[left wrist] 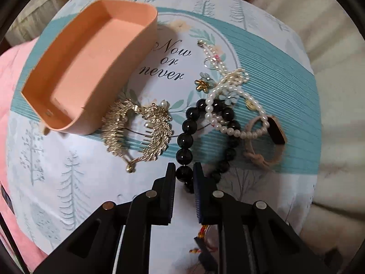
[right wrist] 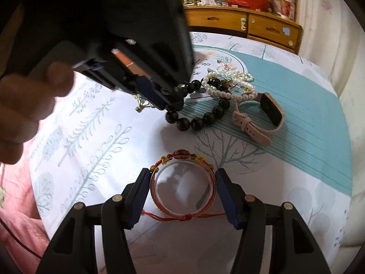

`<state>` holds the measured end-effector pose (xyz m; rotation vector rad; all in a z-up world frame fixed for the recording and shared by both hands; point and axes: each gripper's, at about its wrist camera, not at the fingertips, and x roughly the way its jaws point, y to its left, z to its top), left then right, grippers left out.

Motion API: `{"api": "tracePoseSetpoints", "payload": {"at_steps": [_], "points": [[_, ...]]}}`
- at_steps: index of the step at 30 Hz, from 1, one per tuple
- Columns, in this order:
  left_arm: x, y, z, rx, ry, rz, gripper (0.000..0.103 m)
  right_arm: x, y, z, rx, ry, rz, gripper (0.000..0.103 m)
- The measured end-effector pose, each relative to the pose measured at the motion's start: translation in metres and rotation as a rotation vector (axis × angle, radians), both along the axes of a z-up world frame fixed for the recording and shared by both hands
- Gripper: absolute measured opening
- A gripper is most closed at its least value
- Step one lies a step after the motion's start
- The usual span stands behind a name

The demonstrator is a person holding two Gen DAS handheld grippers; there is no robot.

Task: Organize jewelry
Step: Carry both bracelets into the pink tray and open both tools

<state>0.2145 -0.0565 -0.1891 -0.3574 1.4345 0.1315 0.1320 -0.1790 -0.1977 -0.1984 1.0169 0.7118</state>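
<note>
My left gripper (left wrist: 184, 171) points down and is shut on one bead of the black bead bracelet (left wrist: 184, 134), which lies on the printed tablecloth (left wrist: 75, 178). The right wrist view shows the same grip: the left gripper (right wrist: 171, 105) pinches the black bracelet (right wrist: 200, 121). My right gripper (right wrist: 182, 174) is shut on a red cord bracelet wrapped round a clear bangle (right wrist: 182, 157), pads against both sides. An empty pink box (left wrist: 91, 64) stands at the left. Pearl strands (left wrist: 228, 105) overlap the black bracelet.
A gold leaf hair comb (left wrist: 136, 132) lies by the box. A pink-strapped watch (right wrist: 262, 118) rests right of the beads. A person's hand (right wrist: 22, 114) holds the left gripper. Wooden drawers (right wrist: 251, 25) stand behind the table, and pink cloth (left wrist: 9, 114) lies left.
</note>
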Motion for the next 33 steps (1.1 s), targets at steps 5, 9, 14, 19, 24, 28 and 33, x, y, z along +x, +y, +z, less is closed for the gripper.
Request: {"api": "tracePoseSetpoints", "payload": {"at_steps": [5, 9, 14, 19, 24, 28, 33], "points": [[-0.014, 0.011, 0.027, -0.019, -0.023, -0.028, 0.013, -0.005, 0.003, 0.009, 0.054, 0.028, -0.022, 0.059], [-0.019, 0.019, 0.058, -0.029, -0.069, -0.048, 0.013, -0.005, 0.008, 0.022, 0.128, 0.042, -0.046, 0.059], [-0.027, 0.04, 0.1, -0.044, -0.123, -0.084, 0.013, -0.005, 0.024, 0.042, 0.219, 0.045, -0.056, 0.059], [-0.023, 0.059, 0.138, -0.007, -0.195, -0.12, 0.013, -0.003, 0.05, 0.061, 0.286, 0.028, -0.047, 0.059], [-0.017, 0.089, 0.158, 0.015, -0.249, -0.157, 0.013, 0.001, 0.086, 0.072, 0.304, -0.024, -0.044, 0.059], [-0.006, 0.111, 0.166, 0.046, -0.306, -0.189, 0.013, 0.01, 0.11, 0.078, 0.306, -0.07, -0.079, 0.059], [0.013, 0.134, 0.154, 0.069, -0.32, -0.229, 0.013, 0.03, 0.14, 0.082, 0.275, -0.133, -0.145, 0.059]]}}
